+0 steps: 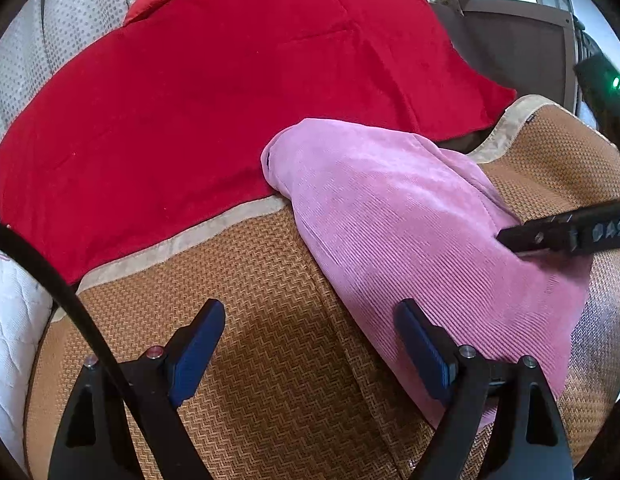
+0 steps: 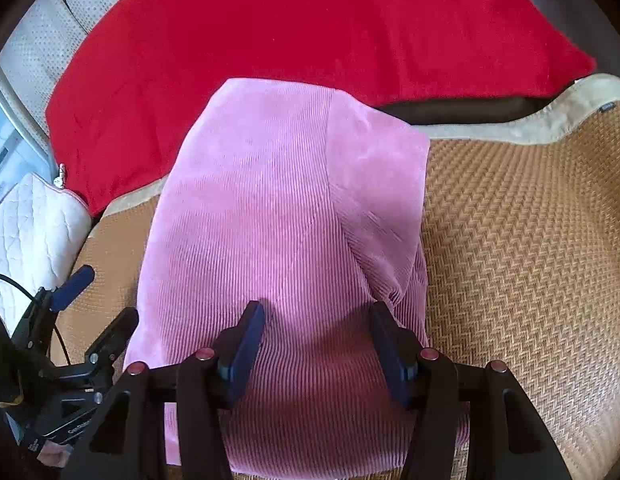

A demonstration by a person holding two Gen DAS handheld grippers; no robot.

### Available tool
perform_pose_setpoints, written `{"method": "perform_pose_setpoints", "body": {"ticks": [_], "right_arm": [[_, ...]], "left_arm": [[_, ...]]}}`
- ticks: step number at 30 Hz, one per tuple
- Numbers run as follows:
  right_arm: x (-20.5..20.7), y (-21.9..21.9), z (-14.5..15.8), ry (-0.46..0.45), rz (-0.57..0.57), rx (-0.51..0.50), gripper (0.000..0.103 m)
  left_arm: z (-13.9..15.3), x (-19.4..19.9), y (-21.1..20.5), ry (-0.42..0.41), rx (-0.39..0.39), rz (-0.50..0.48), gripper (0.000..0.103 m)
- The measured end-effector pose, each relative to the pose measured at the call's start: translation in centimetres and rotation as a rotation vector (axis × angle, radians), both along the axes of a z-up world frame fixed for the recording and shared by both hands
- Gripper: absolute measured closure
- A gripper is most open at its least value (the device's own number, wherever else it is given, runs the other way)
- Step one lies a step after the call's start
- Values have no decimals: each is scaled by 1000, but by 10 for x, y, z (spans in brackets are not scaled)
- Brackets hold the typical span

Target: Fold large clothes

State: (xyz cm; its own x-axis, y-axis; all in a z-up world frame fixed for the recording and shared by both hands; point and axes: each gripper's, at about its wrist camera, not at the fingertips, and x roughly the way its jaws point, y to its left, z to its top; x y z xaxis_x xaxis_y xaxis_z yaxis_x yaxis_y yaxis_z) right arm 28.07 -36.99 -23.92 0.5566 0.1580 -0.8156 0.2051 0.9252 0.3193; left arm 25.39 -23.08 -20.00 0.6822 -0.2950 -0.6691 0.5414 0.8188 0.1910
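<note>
A pink corduroy garment lies folded into a long strip on a woven tan mat. Its far end overlaps a red blanket. My left gripper is open just above the mat beside the strip's left edge, and its right finger hangs over the pink cloth. Nothing is between its pads. My right gripper stands over the near part of the pink garment. Its fingers are apart, with their tips at the cloth surface. A small bunch of wrinkles sits by its right finger. The left gripper shows at the left.
The red blanket covers the far side. A white quilted cushion lies at the left edge of the mat. A dotted beige curtain hangs behind. Dark furniture stands at the far right. Bare mat stretches right of the garment.
</note>
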Motion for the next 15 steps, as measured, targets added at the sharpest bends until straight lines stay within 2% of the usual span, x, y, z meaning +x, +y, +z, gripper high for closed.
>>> {"method": "perform_pose_setpoints", "body": {"ticks": [9, 13, 15], "right_arm": [[-18, -15, 28, -64, 14, 65, 44], [-11, -7, 8, 16, 44, 52, 44], [-11, -2, 3, 20, 40, 44, 44]], "left_arm": [[0, 2, 2, 9, -5, 2, 15], [-2, 2, 3, 14, -10, 8, 13], [-2, 3, 2, 13, -11, 8, 13]]}}
